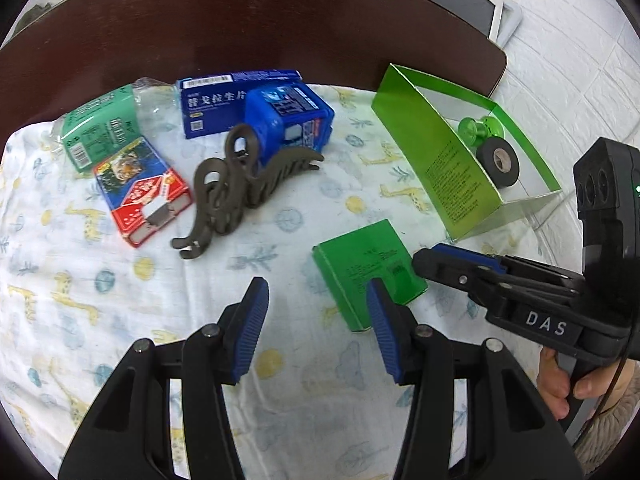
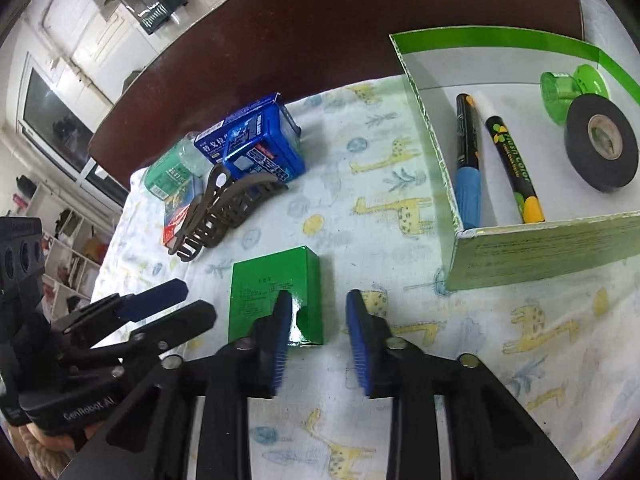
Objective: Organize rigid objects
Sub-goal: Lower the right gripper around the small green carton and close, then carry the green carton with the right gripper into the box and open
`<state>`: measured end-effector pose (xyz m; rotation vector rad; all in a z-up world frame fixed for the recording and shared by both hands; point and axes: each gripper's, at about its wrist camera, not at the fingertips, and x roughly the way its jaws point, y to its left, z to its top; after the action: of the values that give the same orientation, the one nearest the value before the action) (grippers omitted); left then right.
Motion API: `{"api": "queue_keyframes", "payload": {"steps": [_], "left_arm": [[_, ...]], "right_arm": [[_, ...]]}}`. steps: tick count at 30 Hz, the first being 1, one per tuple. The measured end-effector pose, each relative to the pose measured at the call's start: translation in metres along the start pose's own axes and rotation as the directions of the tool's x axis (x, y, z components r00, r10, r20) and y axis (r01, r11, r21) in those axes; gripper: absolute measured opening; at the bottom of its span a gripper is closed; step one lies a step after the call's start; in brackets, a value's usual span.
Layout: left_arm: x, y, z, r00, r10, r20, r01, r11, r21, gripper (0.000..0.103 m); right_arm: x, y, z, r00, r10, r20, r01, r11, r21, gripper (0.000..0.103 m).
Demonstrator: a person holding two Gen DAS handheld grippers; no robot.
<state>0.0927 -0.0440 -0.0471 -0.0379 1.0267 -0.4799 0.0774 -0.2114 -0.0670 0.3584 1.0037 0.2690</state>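
Now both claws hang open over the green box (image 2: 276, 292), gripping nothing: the right claw (image 2: 318, 344) straddles its near right corner, the left claw (image 1: 316, 320) just left of it. Beyond the box lies a hair clip (image 1: 236, 184); right of it, an open tray (image 2: 540, 252) holds 2 markers (image 2: 514, 168) and tape (image 2: 600, 148).
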Motion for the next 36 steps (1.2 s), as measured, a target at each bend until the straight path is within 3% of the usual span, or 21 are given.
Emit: {"api": "queue_keyframes", "payload": {"steps": [4,5,9,18,25,30,36], "left_arm": [[0.013,-0.004,0.004,0.999,-0.034,-0.040,0.034,0.999,-0.011,0.045],[0.017,-0.004,0.005,0.998,-0.045,-0.052,0.044,0.999,-0.014,0.035],[0.026,-0.005,0.007,0.989,-0.123,-0.076,0.120,0.992,-0.046,0.026],[0.006,-0.018,0.009,0.997,-0.069,-0.014,0.070,0.997,0.037,0.022],[-0.028,-0.046,0.034,0.992,-0.078,0.095,0.065,0.989,0.132,0.022],[-0.041,-0.085,0.057,0.981,-0.108,0.161,0.069,0.970,0.231,0.022],[-0.030,-0.136,0.079,0.974,-0.154,0.165,0.091,0.937,0.336,0.022]], "right_arm": [[0.006,0.000,-0.002,0.999,0.031,-0.013,-0.031,1.000,0.002,0.028],[0.008,-0.001,-0.001,0.999,0.042,-0.015,-0.042,0.999,0.005,0.028],[0.013,-0.002,0.001,0.997,0.075,-0.027,-0.074,0.997,0.011,0.028],[0.005,0.007,0.000,0.994,0.114,0.001,-0.114,0.994,-0.007,0.026],[-0.040,0.013,0.014,0.984,0.119,0.130,-0.116,0.993,-0.030,0.026],[-0.082,-0.004,0.028,0.963,0.101,0.250,-0.097,0.995,-0.028,0.026],[-0.116,-0.045,0.033,0.938,0.052,0.343,-0.064,0.998,0.024,0.026]]}}
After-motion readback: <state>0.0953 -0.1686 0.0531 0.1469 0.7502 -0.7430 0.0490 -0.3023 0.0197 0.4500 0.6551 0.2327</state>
